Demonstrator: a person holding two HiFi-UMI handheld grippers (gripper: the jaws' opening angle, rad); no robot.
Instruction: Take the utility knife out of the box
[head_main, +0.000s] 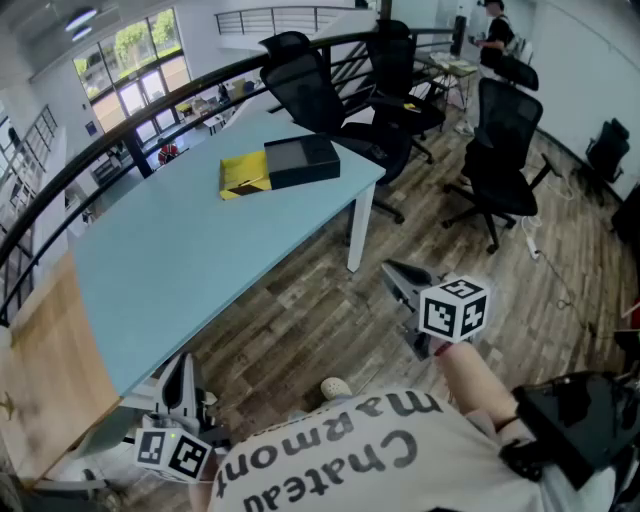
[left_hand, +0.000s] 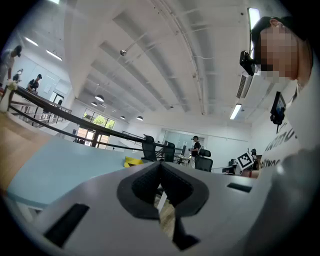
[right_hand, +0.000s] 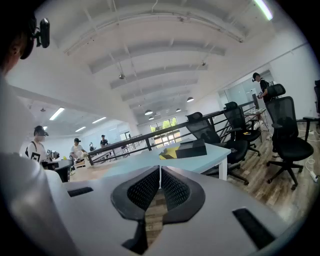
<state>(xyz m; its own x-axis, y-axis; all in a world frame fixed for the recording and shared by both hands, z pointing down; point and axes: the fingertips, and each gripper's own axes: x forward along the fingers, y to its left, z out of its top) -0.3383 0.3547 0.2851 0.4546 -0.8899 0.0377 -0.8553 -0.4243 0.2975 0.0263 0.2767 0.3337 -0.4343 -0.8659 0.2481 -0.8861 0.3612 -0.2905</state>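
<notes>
A black box (head_main: 302, 160) with a yellow flap (head_main: 244, 174) lies at the far end of the light blue table (head_main: 180, 250); no utility knife shows in any view. Both grippers hang below the table's near edge, far from the box. My left gripper (head_main: 181, 375) is at the bottom left, shut and empty, its pads meeting (left_hand: 160, 169); the yellow flap (left_hand: 133, 161) shows far beyond it. My right gripper (head_main: 393, 271), with its marker cube (head_main: 455, 308), is over the wooden floor, shut with nothing between the pads (right_hand: 160, 171). The box (right_hand: 192, 149) sits well ahead of it on the table.
Black office chairs (head_main: 505, 150) stand past the table's right end and behind it (head_main: 300, 75). A dark railing (head_main: 150, 120) runs along the far side. A wooden tabletop (head_main: 45, 370) adjoins the table at the left. People stand in the background (right_hand: 39, 145).
</notes>
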